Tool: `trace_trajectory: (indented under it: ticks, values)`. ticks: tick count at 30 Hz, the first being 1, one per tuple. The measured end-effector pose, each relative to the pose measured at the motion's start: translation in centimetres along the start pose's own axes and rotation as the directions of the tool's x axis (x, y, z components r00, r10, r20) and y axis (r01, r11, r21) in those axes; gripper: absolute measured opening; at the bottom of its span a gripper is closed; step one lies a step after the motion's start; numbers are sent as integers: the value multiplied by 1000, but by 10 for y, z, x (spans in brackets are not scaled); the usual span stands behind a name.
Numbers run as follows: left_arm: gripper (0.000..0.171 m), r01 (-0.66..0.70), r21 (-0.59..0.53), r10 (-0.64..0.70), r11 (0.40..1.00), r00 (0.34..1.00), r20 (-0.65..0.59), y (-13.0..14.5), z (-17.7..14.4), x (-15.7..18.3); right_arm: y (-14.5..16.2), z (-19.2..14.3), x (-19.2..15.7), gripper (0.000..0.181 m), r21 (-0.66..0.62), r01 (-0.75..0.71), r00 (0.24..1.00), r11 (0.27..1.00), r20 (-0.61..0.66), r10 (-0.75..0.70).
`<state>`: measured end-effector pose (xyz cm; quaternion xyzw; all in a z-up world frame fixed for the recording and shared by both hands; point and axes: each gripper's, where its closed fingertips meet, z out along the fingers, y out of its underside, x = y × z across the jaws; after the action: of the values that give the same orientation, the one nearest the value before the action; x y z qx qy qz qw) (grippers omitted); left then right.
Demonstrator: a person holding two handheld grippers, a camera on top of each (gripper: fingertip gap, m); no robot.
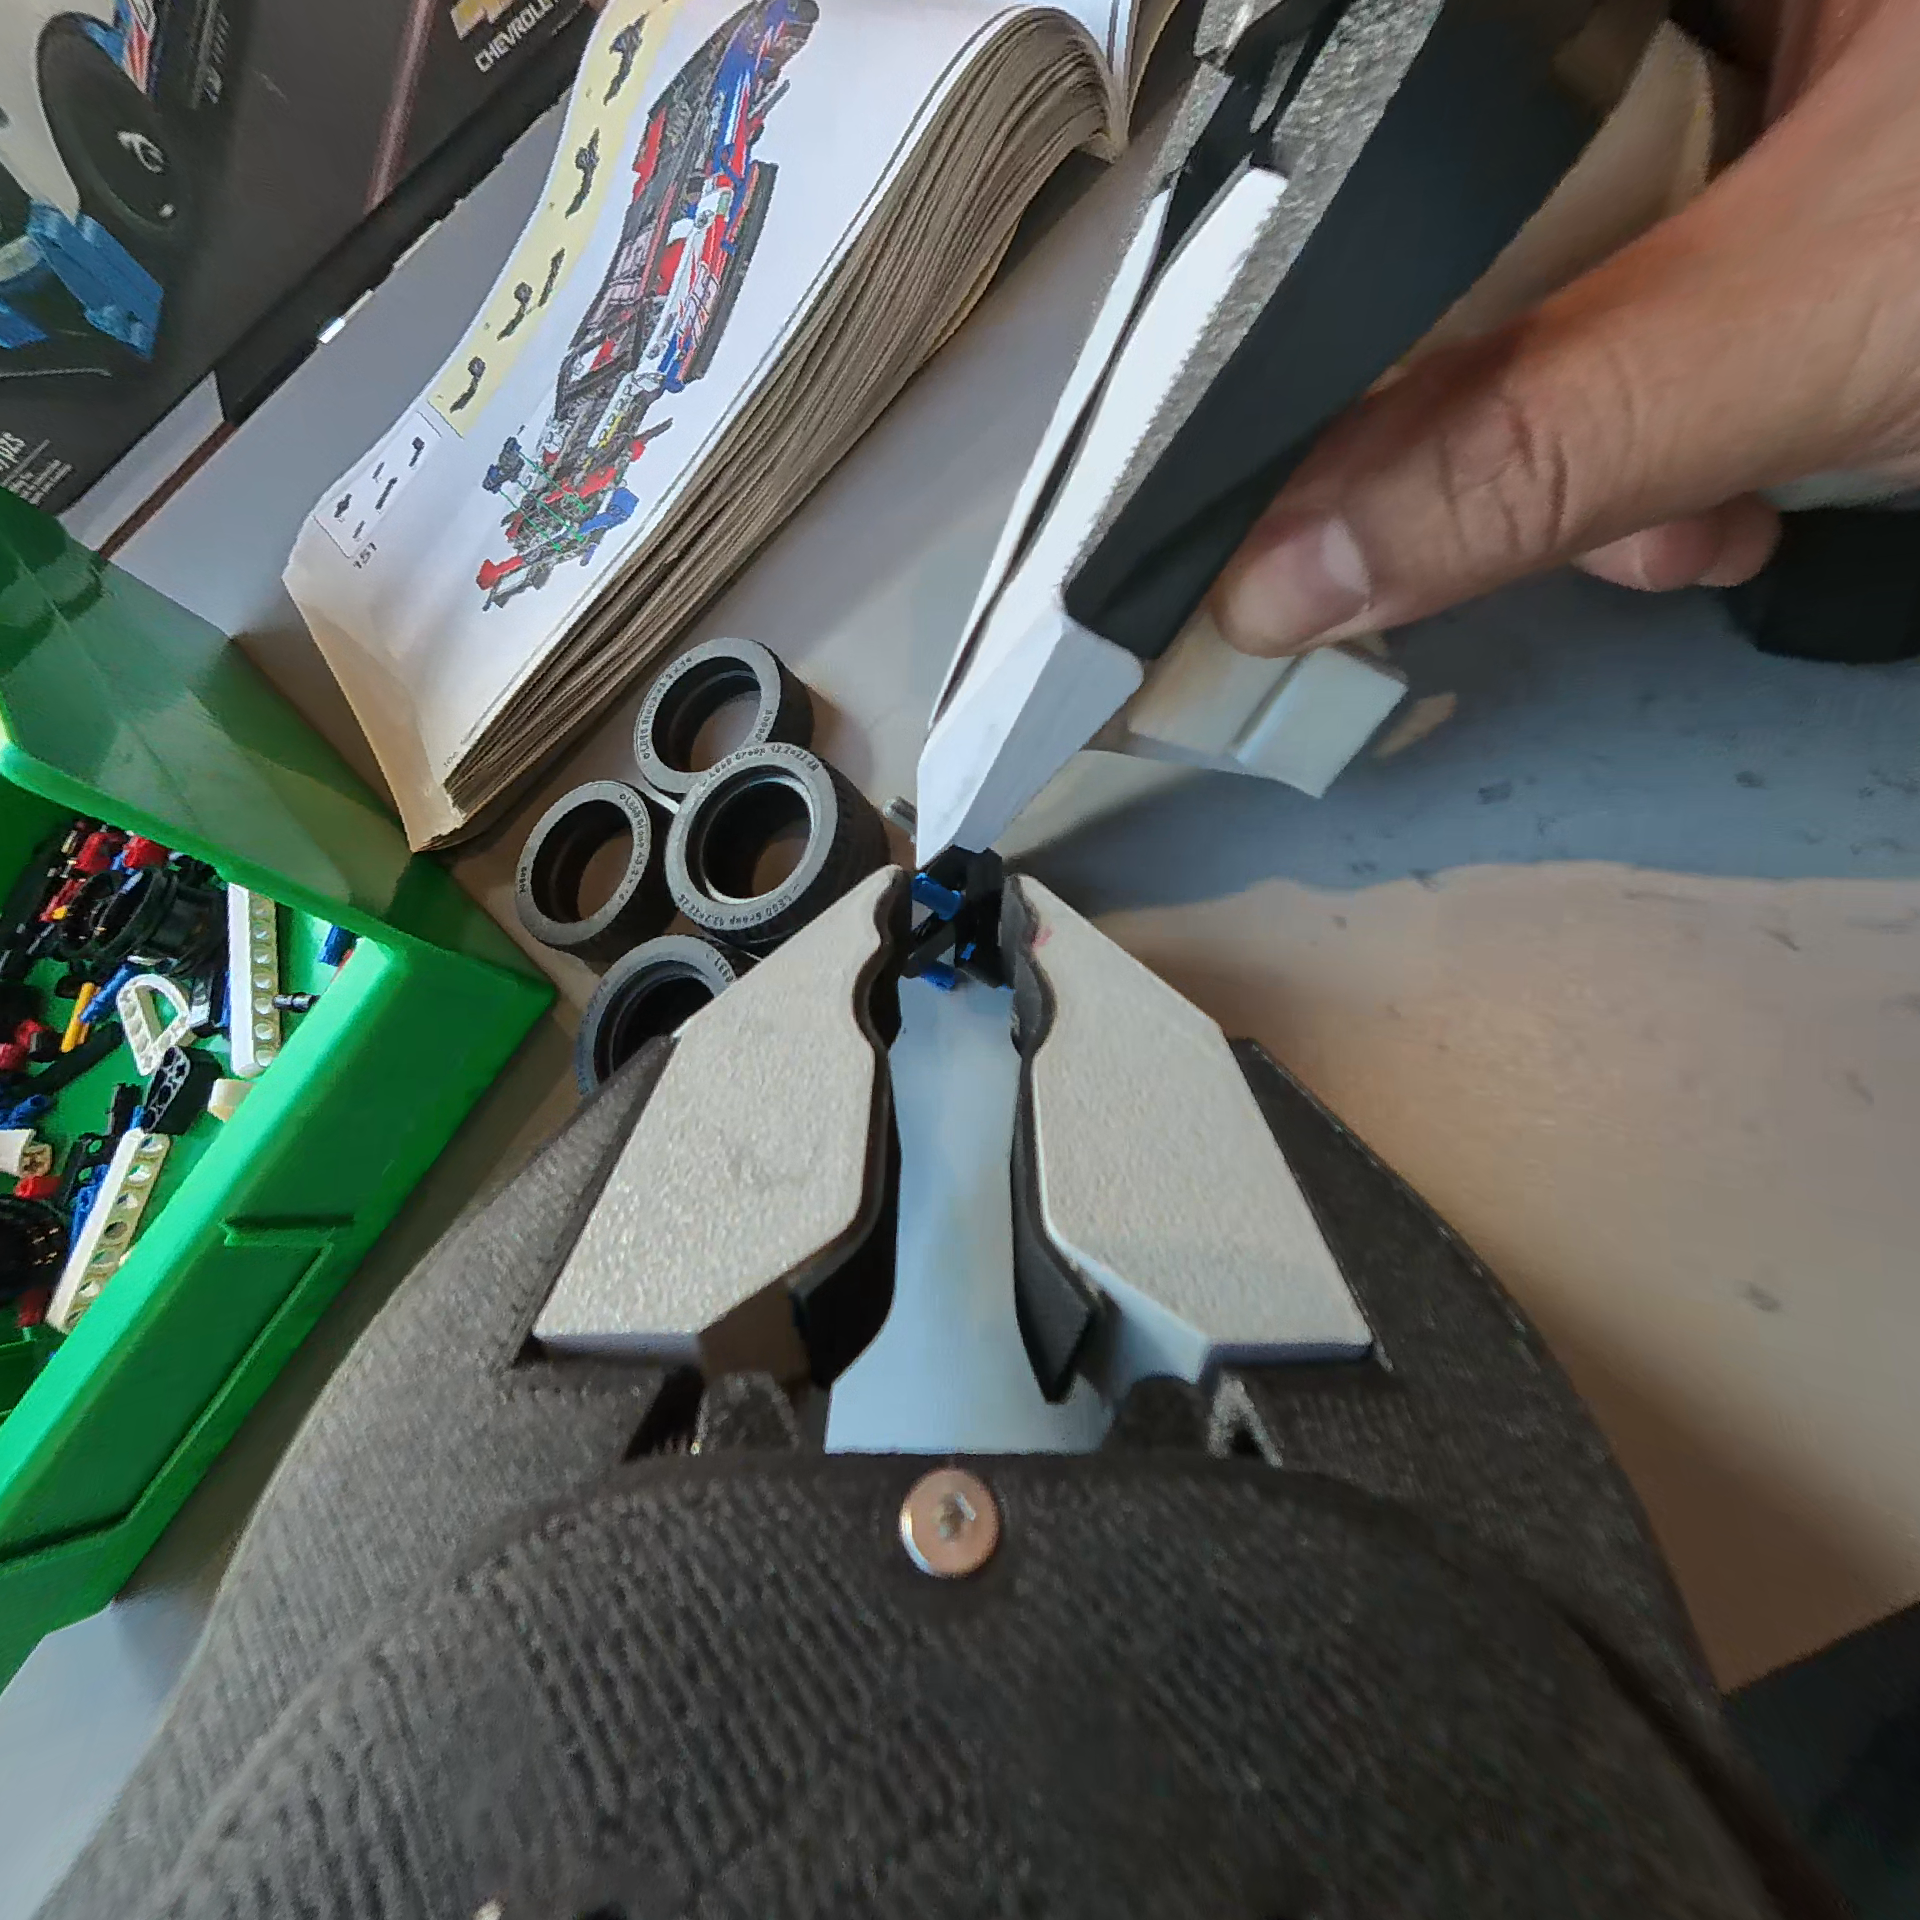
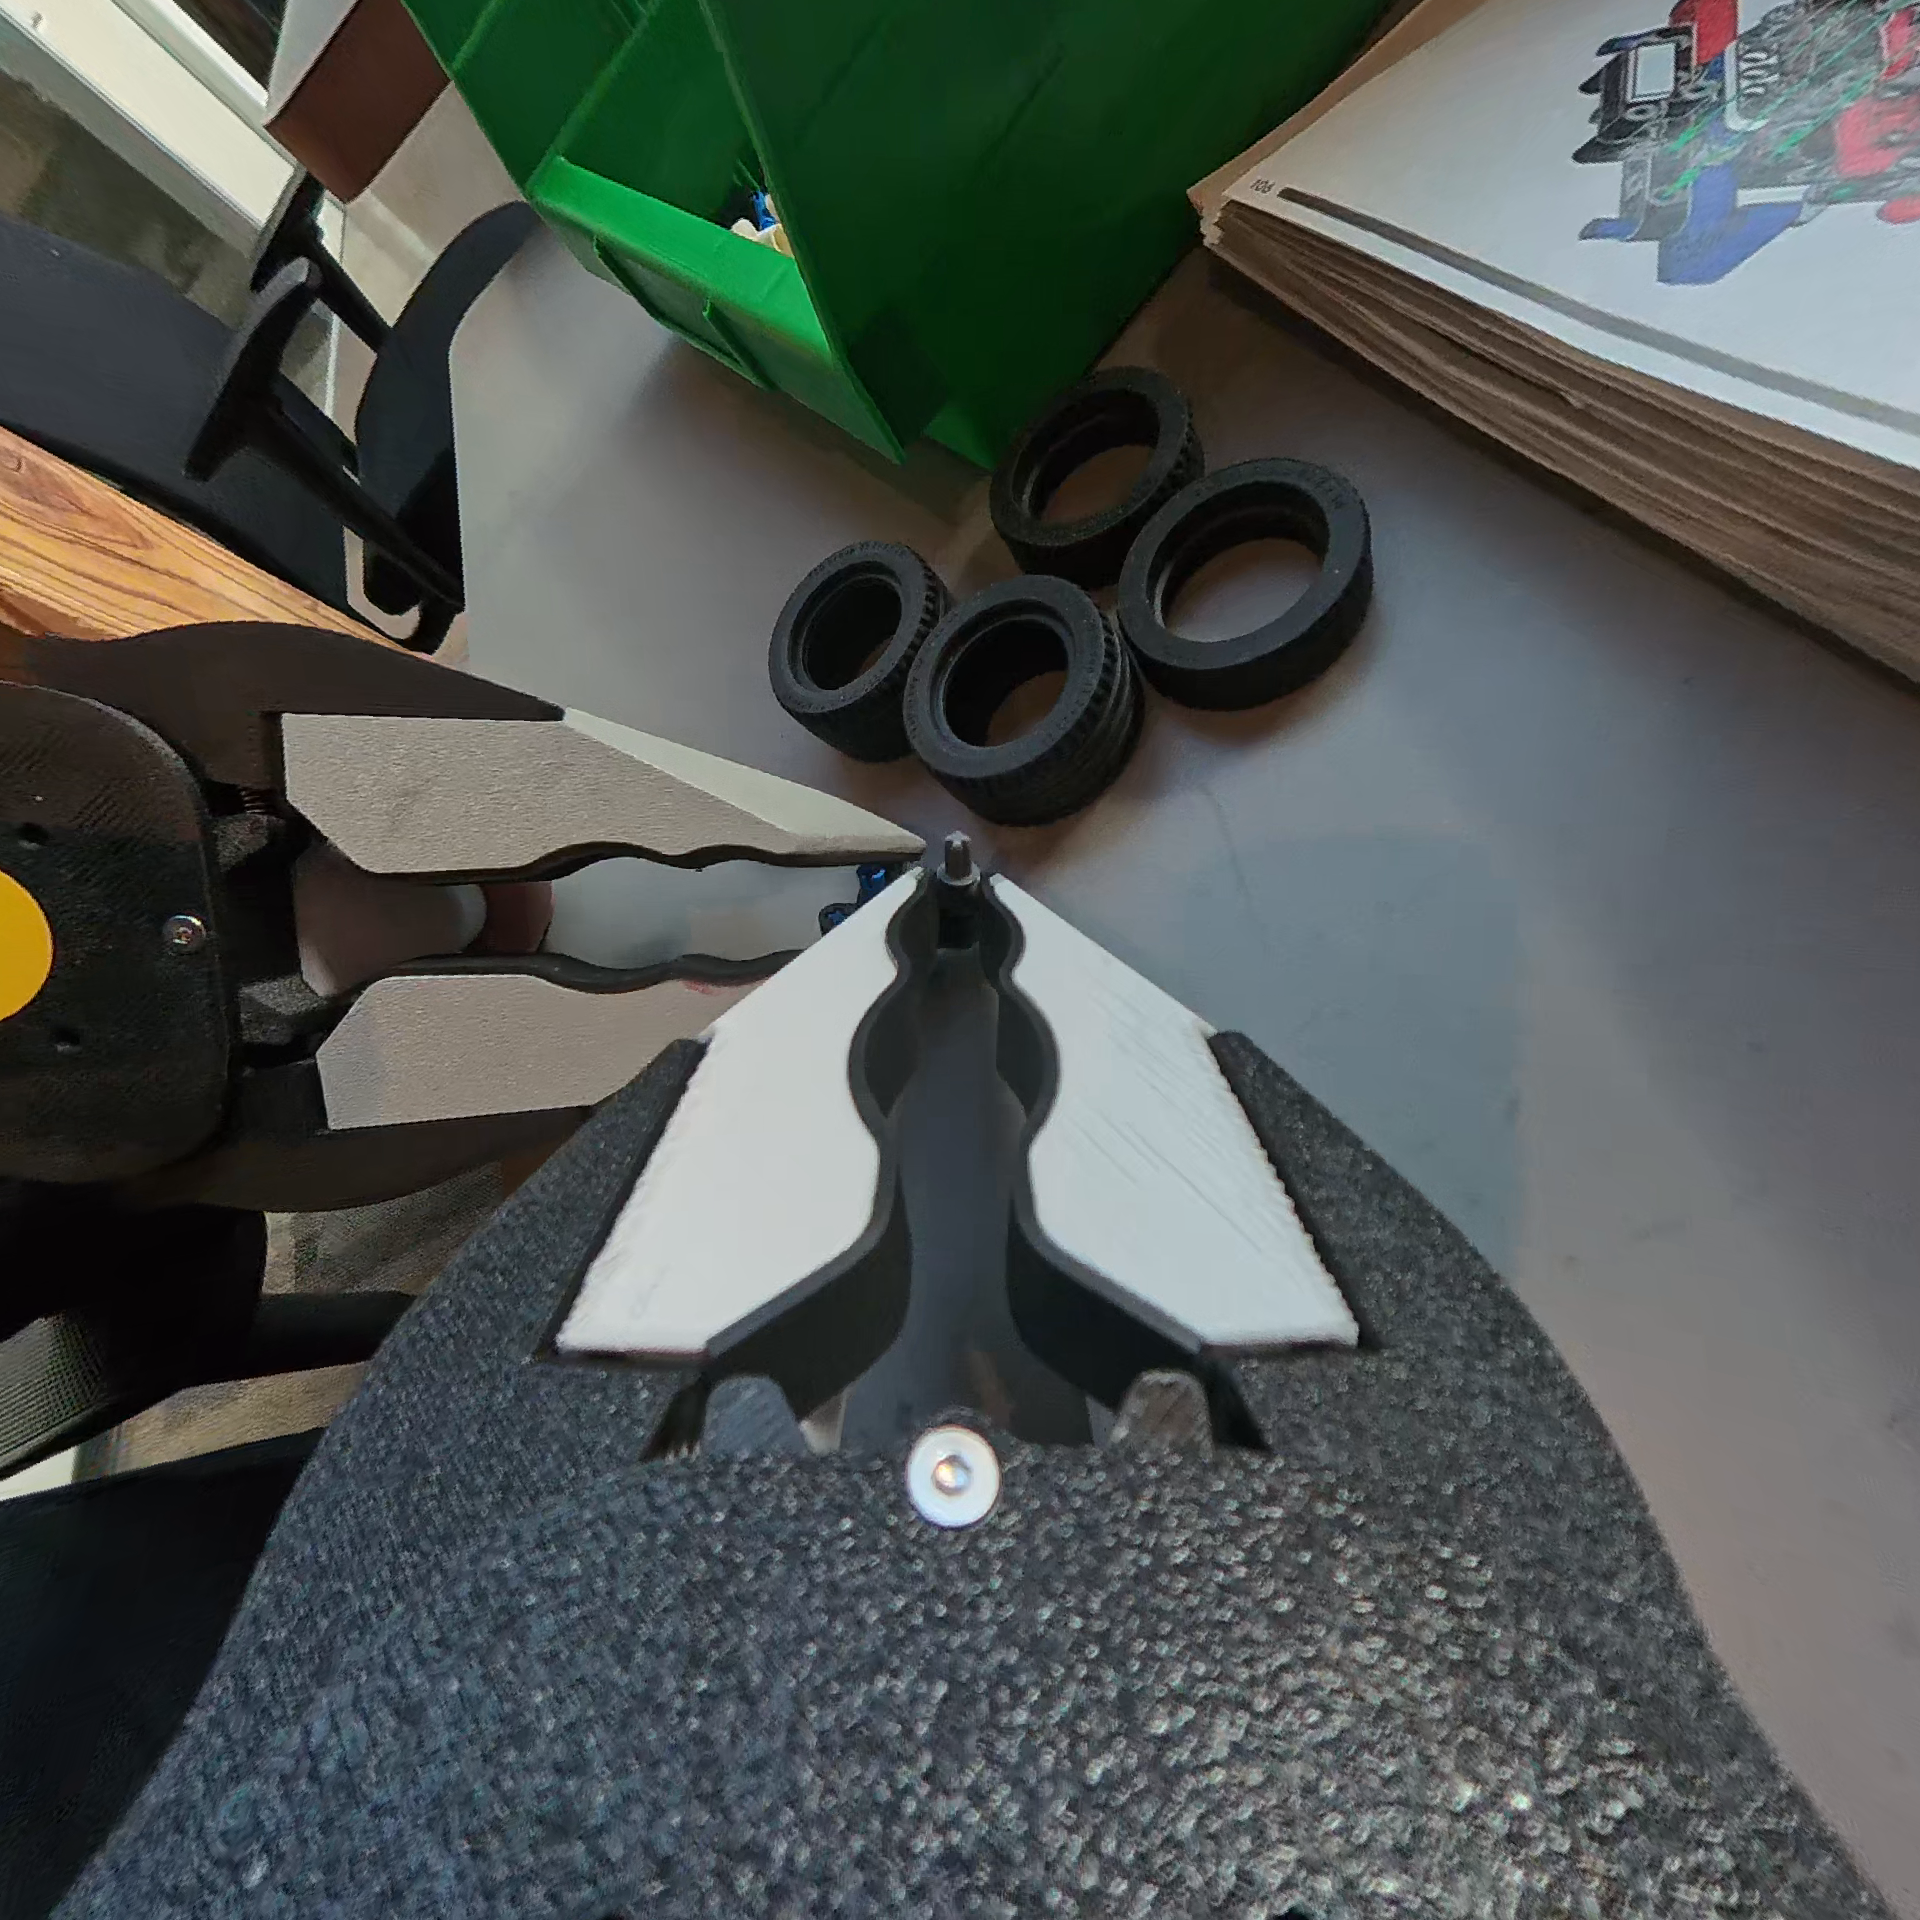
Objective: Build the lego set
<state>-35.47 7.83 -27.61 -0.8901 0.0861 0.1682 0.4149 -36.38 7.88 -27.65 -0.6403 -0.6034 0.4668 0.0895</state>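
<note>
My left gripper (image 1: 954, 899) is shut on a small black Lego assembly with blue pins (image 1: 951, 920), held above the table. My right gripper (image 2: 956, 883) is shut on a small dark pin piece (image 2: 954, 878) and holds it tip to tip against the left one. In the left wrist view the right gripper (image 1: 951, 847) comes down from the upper right, held by a hand (image 1: 1621, 436), and its tip meets the assembly. In the right wrist view the left gripper (image 2: 883, 873) reaches in from the left, with blue pins (image 2: 868, 888) showing at its tips.
Several black tyres (image 1: 717, 821) lie on the grey table, also in the right wrist view (image 2: 1049, 634). An open instruction booklet (image 1: 665, 343) lies behind them. A green bin (image 1: 208, 1039) of loose Lego parts stands at the left. Product boxes (image 1: 156, 208) stand at the back left. Both grippers' tips are close together, under 4 cm apart.
</note>
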Motion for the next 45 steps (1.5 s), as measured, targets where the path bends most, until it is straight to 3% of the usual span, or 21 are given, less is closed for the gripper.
trace_trajectory:
  ticks: [5, 10, 15, 18, 20, 25, 27, 29, 33, 41, 45]
  values:
    - [13, 83, 2, -82, 997, 991, -102, 0, 2, 2, 0, 0, 1, 5, -3, -55, 998, 998, 39, 55]
    - [11, -57, 11, 57, 998, 998, -3, -2, 6, -4, -7, -2, 5, 4, 10, -225, 960, 974, 171, 220]
    - [7, -33, 19, 33, 999, 999, -3, -3, 8, -10, -14, -1, 7, 3, 48, -251, 956, 967, 171, 239]
    - [9, 23, 64, -21, 998, 999, -26, -9, 7, -16, -22, -3, 6, 4, 89, -285, 941, 954, 217, 261]
    - [6, 109, 92, -99, 990, 989, -110, -14, 3, -17, -24, -5, 3, 6, 92, -293, 929, 952, 261, 261]
    - [20, 96, 122, -80, 988, 988, -131, -19, 0, -17, -27, -2, -1, 5, 97, -277, 932, 956, 268, 243]
    - [7, 131, 143, -113, 981, 985, -129, -17, -2, -22, -25, -1, -4, 6, 86, -261, 935, 961, 269, 230]
    - [5, 198, 138, -170, 971, 967, -191, -16, -3, -22, -25, -1, -5, 6, 85, -251, 938, 964, 268, 220]
    - [8, 49, 150, -36, 987, 995, -88, -16, -1, -23, -27, -3, -3, 5, 98, -298, 922, 949, 288, 260]
    - [6, 437, 220, -344, 872, 867, -360, -38, -7, -30, -44, -20, -5, 7, 199, -399, 863, 895, 411, 293]
    - [5, 574, 237, -414, 784, 767, -490, -46, -17, -32, -53, -28, -12, 6, 191, -511, 767, 838, 542, 344]
